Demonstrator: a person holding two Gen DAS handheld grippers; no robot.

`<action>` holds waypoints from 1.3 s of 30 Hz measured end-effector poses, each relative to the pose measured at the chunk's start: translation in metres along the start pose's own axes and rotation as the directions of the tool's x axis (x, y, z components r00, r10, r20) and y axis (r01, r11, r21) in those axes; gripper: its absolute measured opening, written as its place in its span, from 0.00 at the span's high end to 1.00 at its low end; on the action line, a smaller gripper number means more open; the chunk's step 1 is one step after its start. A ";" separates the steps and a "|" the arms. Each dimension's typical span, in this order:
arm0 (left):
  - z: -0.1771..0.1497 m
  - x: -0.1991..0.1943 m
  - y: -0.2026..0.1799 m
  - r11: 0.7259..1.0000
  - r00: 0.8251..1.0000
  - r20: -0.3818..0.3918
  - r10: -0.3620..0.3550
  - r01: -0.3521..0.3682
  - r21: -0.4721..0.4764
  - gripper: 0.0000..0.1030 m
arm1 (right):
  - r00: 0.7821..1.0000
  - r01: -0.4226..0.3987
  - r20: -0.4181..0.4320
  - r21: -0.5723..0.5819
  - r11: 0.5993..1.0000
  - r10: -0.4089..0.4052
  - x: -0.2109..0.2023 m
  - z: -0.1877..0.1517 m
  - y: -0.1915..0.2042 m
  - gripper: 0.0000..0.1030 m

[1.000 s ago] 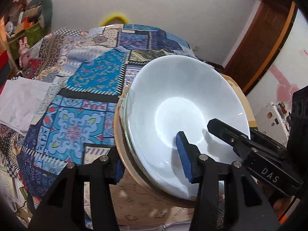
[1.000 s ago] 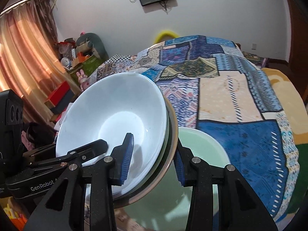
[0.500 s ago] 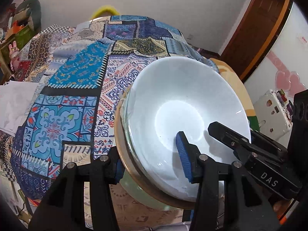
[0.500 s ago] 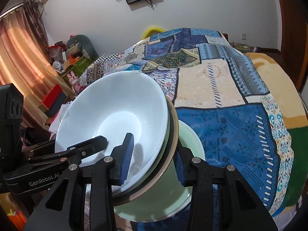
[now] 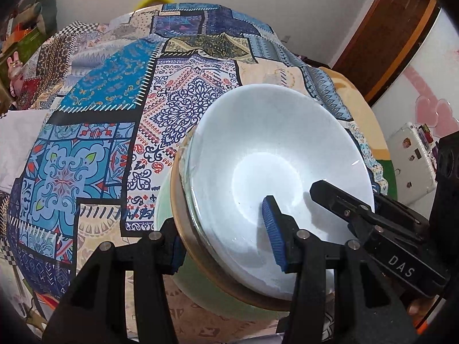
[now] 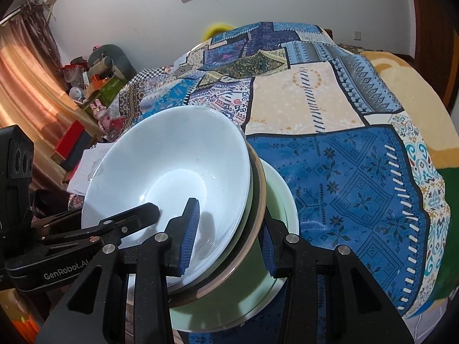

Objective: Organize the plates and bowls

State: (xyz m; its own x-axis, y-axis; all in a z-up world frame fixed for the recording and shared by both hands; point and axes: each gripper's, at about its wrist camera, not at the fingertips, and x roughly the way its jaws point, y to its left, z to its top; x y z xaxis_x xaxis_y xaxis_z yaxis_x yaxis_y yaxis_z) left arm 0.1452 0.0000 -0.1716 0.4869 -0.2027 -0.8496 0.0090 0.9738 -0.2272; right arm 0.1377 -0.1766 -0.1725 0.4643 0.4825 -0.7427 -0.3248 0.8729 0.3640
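Observation:
A white bowl [image 5: 272, 172] [image 6: 172, 177] sits nested in a tan-rimmed dish [image 5: 178, 200] [image 6: 259, 195], with a thin clear layer between them. I hold this stack tilted above the bed. My left gripper [image 5: 223, 238] is shut on its near rim, one pad inside the white bowl and one under the tan dish. My right gripper [image 6: 228, 240] clamps the opposite rim the same way. Each gripper shows in the other's view, the right gripper [image 5: 373, 223] and the left gripper [image 6: 100, 229]. Right under the stack, a pale green plate [image 6: 278, 200] [image 5: 163, 200] lies on the quilt.
A patchwork quilt [image 5: 114, 114] [image 6: 358, 186] covers the bed. White cloth [image 5: 17, 132] lies at its left edge. Boxes and toys [image 6: 97, 86] stand by the curtain. A brown door [image 5: 387, 28] and a white stickered case [image 5: 410, 157] are to the right.
Both grippers have carried the bowl stack across the bed and down. The green plate now shows more fully beneath it. The grip on the rims is unchanged.

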 end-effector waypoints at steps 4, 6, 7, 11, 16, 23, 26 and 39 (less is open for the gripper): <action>0.000 0.003 0.002 1.000 1.000 -0.003 -0.003 0.003 -0.004 0.53 | 1.000 0.005 0.001 -0.006 1.000 -0.005 0.001 -0.001 0.001 0.65; 0.000 0.004 0.003 1.000 1.000 -0.002 -0.004 0.004 -0.006 0.53 | 1.000 0.008 0.002 -0.009 1.000 -0.008 0.002 -0.001 0.002 0.65; 0.000 0.004 0.003 1.000 1.000 -0.002 -0.005 0.005 -0.007 0.53 | 1.000 0.008 0.003 -0.011 1.000 -0.008 0.002 -0.001 0.002 0.65; -0.001 0.006 0.008 0.999 1.000 -0.011 -0.020 0.020 -0.026 0.53 | 1.000 0.004 0.009 -0.022 1.000 -0.004 0.002 -0.002 0.002 0.65; -0.003 0.005 0.008 1.000 1.000 -0.011 -0.019 0.019 -0.018 0.53 | 1.000 0.006 0.013 -0.025 1.000 -0.005 0.003 -0.002 0.003 0.63; -0.003 -0.013 0.010 1.000 0.997 0.070 0.025 -0.025 -0.002 0.53 | 1.000 -0.001 0.018 0.005 1.000 0.000 -0.002 -0.003 -0.003 0.61; -0.002 -0.027 0.012 1.000 0.995 0.100 0.021 -0.020 -0.012 0.52 | 0.999 0.002 0.033 -0.001 1.000 -0.002 -0.011 -0.002 0.001 0.61; -0.008 -0.134 -0.006 0.999 0.926 0.378 -0.013 -0.006 0.049 0.36 | 0.960 0.030 0.279 -0.126 0.992 0.006 -0.103 0.009 0.039 0.54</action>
State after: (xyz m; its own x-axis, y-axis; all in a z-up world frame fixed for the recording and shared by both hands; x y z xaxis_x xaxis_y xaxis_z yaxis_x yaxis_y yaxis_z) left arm 0.0732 0.0203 -0.0601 0.7810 -0.1615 -0.6033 0.0493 0.9789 -0.1982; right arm 0.0842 -0.1917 -0.0766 0.6738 0.4889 -0.5540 -0.4116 0.8711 0.2681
